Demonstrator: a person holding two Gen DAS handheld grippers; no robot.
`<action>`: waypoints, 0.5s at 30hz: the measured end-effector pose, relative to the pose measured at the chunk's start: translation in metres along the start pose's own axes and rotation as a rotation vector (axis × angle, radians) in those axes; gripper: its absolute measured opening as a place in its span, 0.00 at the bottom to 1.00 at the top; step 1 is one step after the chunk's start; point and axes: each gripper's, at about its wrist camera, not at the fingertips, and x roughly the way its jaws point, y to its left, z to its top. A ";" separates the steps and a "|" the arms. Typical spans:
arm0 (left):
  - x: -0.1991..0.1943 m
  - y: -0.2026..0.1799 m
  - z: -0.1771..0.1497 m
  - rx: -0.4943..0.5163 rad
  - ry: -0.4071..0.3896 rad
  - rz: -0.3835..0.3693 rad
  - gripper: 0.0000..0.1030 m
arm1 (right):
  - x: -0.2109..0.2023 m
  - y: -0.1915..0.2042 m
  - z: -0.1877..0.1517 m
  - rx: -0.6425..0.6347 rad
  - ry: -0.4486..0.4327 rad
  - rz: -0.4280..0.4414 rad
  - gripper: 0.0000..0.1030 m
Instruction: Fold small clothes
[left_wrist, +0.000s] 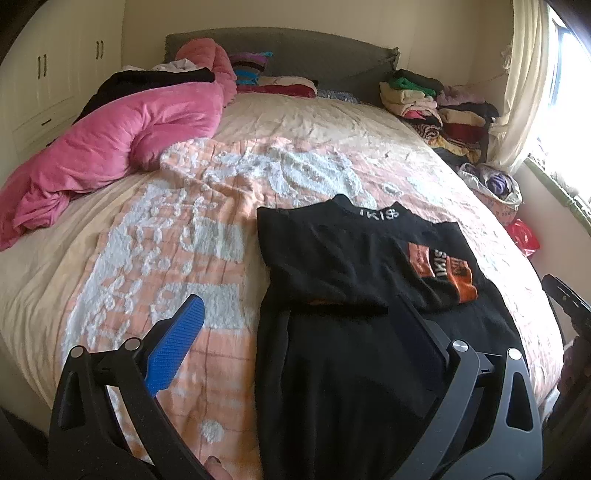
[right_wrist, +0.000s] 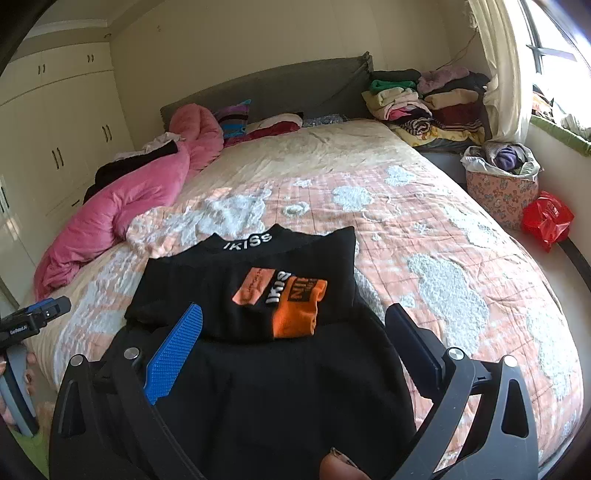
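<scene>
A black sweater (left_wrist: 332, 266) with a white-lettered collar and an orange print lies on the bed, sleeves folded in over the chest; it also shows in the right wrist view (right_wrist: 258, 369). My left gripper (left_wrist: 299, 310) is open and empty, above the sweater's left edge near the waist. My right gripper (right_wrist: 295, 317) is open and empty, above the sweater's lower half, its jaws spread to either side of the orange print (right_wrist: 291, 306). The right gripper's body shows at the right edge of the left wrist view (left_wrist: 569, 302).
The bed has a peach and white blanket (left_wrist: 184, 221). A pink duvet (left_wrist: 110, 147) is heaped at the left. Stacks of folded clothes (right_wrist: 424, 99) sit by the headboard at right. A floral basket (right_wrist: 498, 184) and a red bag (right_wrist: 546, 218) stand beside the bed.
</scene>
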 end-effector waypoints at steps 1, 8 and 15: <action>-0.001 0.001 -0.002 0.003 0.003 0.004 0.91 | -0.001 0.000 -0.002 -0.005 0.004 0.000 0.96; -0.003 0.015 -0.017 -0.006 0.037 0.005 0.91 | -0.009 -0.001 -0.011 -0.023 0.016 -0.001 0.96; -0.010 0.024 -0.030 -0.002 0.057 -0.003 0.91 | -0.012 -0.004 -0.018 -0.027 0.029 0.000 0.96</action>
